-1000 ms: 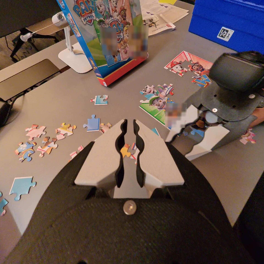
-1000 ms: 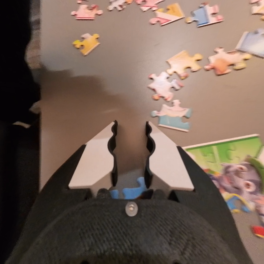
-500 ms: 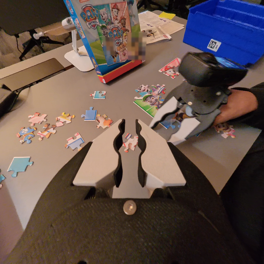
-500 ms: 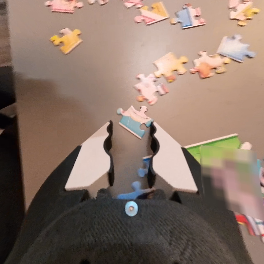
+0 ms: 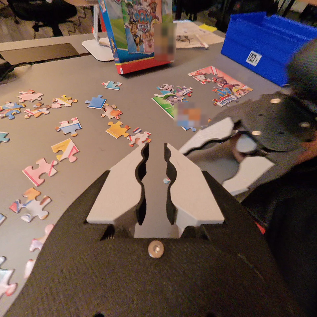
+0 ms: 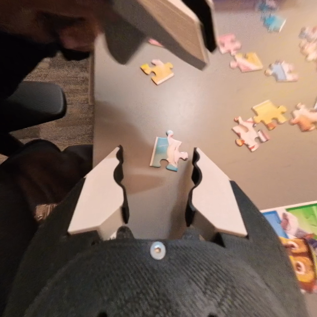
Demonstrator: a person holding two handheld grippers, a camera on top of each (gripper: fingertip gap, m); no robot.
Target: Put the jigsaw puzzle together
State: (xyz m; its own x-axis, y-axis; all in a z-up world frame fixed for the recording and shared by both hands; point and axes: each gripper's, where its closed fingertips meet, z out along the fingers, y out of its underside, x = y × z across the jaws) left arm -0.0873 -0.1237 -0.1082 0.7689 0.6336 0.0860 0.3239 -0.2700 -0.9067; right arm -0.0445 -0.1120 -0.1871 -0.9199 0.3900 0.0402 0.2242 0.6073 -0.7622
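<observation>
Here, right wrist view: the right hand-held gripper (image 6: pixel 157 151) hangs over the grey tabletop (image 6: pixel 154 103) with jaws spread wide, gripping nothing. A light blue and white puzzle piece (image 6: pixel 167 152) lies flat mid-frame between the fingertips, closer to the right-hand one; neither pad touches it. Upper right of that frame: loose pieces, among them a yellow piece (image 6: pixel 269 114) touching a white and red piece (image 6: pixel 249 134). Lower right corner: edge of an assembled puzzle section (image 6: pixel 295 229).

Left wrist view: the left hand-held gripper (image 5: pixel 156 145) sits mid-frame, jaws only narrowly parted, bare tabletop showing through the gap, nothing gripped. Its tips are just beside a white and red piece (image 5: pixel 139 138). A puzzle box (image 5: pixel 137 32) stands at top centre, a blue bin (image 5: pixel 265 46) upper right.

Risks, as judgement: the blue and white piece is thin and flat, so pads closing on it may skate over or shove it along. It lies off-centre; the nearer finger could nudge it first and spin it. The two grippers are close and could knock together.
</observation>
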